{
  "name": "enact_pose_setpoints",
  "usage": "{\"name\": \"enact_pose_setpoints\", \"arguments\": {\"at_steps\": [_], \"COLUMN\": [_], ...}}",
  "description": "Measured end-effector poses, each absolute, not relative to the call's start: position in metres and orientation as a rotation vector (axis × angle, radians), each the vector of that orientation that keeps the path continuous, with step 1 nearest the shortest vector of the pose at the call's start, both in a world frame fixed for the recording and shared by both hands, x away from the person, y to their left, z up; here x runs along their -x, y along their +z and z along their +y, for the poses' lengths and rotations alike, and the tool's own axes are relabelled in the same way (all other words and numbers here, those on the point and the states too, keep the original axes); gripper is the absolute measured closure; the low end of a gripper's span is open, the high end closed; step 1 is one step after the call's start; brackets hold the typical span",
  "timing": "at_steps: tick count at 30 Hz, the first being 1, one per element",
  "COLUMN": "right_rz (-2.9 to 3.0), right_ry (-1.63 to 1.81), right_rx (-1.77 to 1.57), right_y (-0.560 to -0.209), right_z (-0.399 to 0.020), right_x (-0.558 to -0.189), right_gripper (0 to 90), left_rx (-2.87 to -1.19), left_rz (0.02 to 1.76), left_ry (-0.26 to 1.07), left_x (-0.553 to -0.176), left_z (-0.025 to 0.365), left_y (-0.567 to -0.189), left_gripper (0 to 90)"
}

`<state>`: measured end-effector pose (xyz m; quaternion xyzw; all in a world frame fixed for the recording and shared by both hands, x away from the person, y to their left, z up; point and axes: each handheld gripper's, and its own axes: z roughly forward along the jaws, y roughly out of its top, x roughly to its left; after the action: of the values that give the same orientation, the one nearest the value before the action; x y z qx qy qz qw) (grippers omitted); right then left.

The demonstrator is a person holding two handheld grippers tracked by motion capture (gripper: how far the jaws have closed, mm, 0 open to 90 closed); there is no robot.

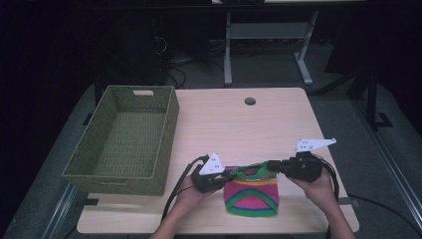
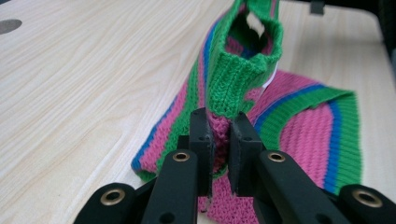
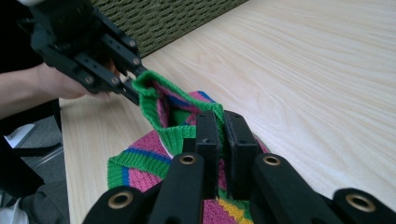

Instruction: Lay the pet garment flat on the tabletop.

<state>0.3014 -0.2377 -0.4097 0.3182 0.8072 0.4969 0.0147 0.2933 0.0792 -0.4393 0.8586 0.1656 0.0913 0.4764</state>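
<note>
High view: knit garment (image 1: 251, 194) on the surface (image 1: 234, 122) near its front edge, left tongs (image 1: 226, 175) and right tongs (image 1: 271, 166) each clamped on its green collar, basket (image 1: 124, 142) at left.

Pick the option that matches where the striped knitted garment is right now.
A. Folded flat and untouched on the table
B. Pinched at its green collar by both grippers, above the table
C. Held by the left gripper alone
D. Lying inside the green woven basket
B. The left gripper and the right gripper each have their jaws closed on the green collar of the knitted garment, its lower part resting on the table; the basket stands apart.
</note>
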Motion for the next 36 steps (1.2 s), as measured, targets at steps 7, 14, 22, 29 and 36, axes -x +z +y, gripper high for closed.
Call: {"name": "enact_pose_setpoints", "arguments": {"at_steps": [7, 14, 22, 29, 36], "right_rz": [2.537, 2.557, 2.577, 2.593, 2.576], "right_ry": [1.518, 1.477, 1.506, 1.546, 1.537], "right_rx": [-0.938, -0.881, -0.858, -0.833, -0.811], "right_y": [-0.407, -0.403, -0.401, -0.400, -0.395], "right_z": [-0.228, -0.219, -0.212, -0.204, -0.192], "right_x": [-0.291, -0.281, -0.279, -0.278, -0.279], "right_gripper": [85.1, 84.9, 84.9, 84.9, 84.9], "left_rx": [-2.104, -2.087, -2.074, -2.033, -2.059], "left_rz": [0.411, 0.416, 0.423, 0.458, 0.457], "left_ry": [0.237, 0.241, 0.248, 0.253, 0.279], "left_x": [-0.289, -0.290, -0.292, -0.298, -0.309], "left_z": [0.088, 0.090, 0.096, 0.100, 0.100], "left_y": [-0.433, -0.430, -0.423, -0.419, -0.415], "left_gripper": [81.7, 81.7, 82.2, 82.3, 82.4]}}
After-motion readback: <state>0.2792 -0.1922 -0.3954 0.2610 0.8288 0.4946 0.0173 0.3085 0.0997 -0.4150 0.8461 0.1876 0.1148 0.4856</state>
